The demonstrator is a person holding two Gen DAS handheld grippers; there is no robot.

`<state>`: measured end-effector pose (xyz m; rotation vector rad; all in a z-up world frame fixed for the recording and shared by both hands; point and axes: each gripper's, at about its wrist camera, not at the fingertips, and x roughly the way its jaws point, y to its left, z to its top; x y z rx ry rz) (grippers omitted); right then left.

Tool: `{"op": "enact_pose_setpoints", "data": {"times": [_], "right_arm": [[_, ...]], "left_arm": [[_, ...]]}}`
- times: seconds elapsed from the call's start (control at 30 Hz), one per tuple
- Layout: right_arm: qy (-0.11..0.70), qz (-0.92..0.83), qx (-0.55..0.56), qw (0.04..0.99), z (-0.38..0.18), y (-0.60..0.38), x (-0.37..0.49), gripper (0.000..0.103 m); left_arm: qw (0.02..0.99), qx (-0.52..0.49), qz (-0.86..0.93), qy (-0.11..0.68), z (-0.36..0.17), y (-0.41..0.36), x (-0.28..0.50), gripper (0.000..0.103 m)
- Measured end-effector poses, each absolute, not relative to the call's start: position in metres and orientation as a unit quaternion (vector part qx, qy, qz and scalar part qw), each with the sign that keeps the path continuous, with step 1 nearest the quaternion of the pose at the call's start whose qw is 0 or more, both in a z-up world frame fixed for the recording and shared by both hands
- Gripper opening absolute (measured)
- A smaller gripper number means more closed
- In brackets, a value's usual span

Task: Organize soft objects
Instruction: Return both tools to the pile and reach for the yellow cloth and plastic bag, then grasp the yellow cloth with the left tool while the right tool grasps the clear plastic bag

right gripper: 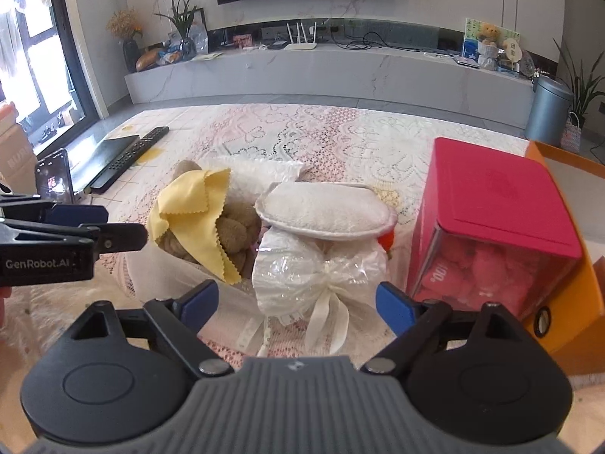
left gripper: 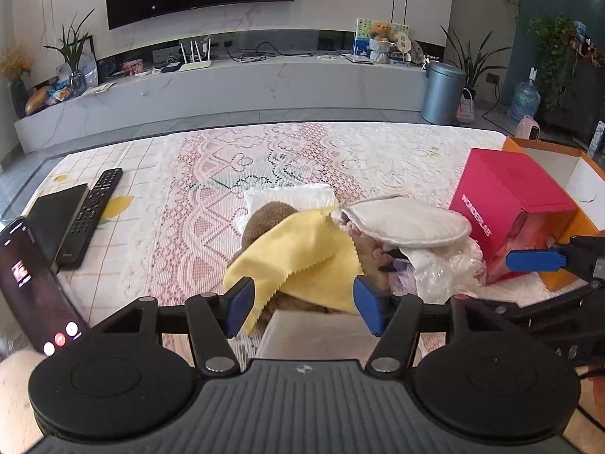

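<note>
The left gripper [left gripper: 302,302] hangs low over the lace-covered worktop [left gripper: 302,151] with its blue-padded fingers [left gripper: 239,304] spread wide and grasping nothing; between them and just ahead lies a soft yellow cloth with pinked zigzag edges [left gripper: 302,253], draped in loose folds over a brown plush toy [left gripper: 270,215] whose rounded fuzzy body pokes out above the cloth. Beyond that toy, farther from the fingers, sits a white crinkled plastic-wrapped pillow-like bundle [left gripper: 291,193]. To the right of the left fingers a flat oval white terry pad with a stitched rim [left gripper: 408,223] rests tilted on top of a clear crinkly plastic bag tied with a cream ribbon [left gripper: 446,265]. The right gripper [right gripper: 297,304] is likewise released, its fingers [right gripper: 393,308] wide apart, and the ribbon-tied bag [right gripper: 321,276] lies directly between and ahead of them, its bow hanging toward the camera, with the terry pad [right gripper: 325,212] just beyond it. The yellow cloth [right gripper: 193,212] and brown plush [right gripper: 234,230] sit ahead and to the left of the right fingers. Right of them stands a magenta box with a clear front showing pink plush inside [right gripper: 499,219], against an orange open carton [right gripper: 582,287]. Far left of the left fingers lie a black remote control [left gripper: 92,213] and a phone [left gripper: 30,283].
</note>
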<state>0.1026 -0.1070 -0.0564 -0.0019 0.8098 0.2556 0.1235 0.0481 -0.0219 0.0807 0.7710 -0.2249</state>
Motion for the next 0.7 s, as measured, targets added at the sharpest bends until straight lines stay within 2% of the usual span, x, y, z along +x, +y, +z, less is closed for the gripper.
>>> {"op": "enact_pose_setpoints", "data": {"times": [0.33, 0.43, 0.47, 0.5, 0.53, 0.63, 0.67, 0.7], "right_arm": [[0.414, 0.106, -0.008, 0.904, -0.079, -0.098, 0.140, 0.090], [0.414, 0.102, -0.013, 0.905, -0.085, -0.097, 0.144, 0.090], [0.413, 0.102, -0.016, 0.905, -0.087, -0.096, 0.145, 0.090], [0.415, 0.101, -0.018, 0.904, -0.089, -0.095, 0.145, 0.089], [0.417, 0.100, -0.020, 0.903, -0.091, -0.094, 0.145, 0.087], [0.421, 0.099, -0.022, 0.901, -0.095, -0.093, 0.142, 0.082], [0.422, 0.100, -0.022, 0.901, -0.095, -0.093, 0.141, 0.080], [0.421, 0.102, -0.023, 0.901, -0.095, -0.092, 0.139, 0.078]], "left_arm": [[0.911, 0.029, -0.105, 0.398, -0.049, 0.043, 0.164, 0.076], [0.908, 0.020, -0.107, 0.405, -0.053, 0.045, 0.165, 0.072], [0.907, 0.018, -0.107, 0.406, -0.053, 0.046, 0.165, 0.068], [0.907, 0.016, -0.106, 0.407, -0.053, 0.047, 0.164, 0.058], [0.907, 0.013, -0.105, 0.408, -0.052, 0.048, 0.164, 0.044], [0.907, 0.005, -0.102, 0.410, -0.051, 0.050, 0.162, 0.019], [0.906, 0.002, -0.104, 0.410, -0.051, 0.051, 0.162, 0.014], [0.906, 0.001, -0.105, 0.411, -0.050, 0.050, 0.162, 0.003]]}}
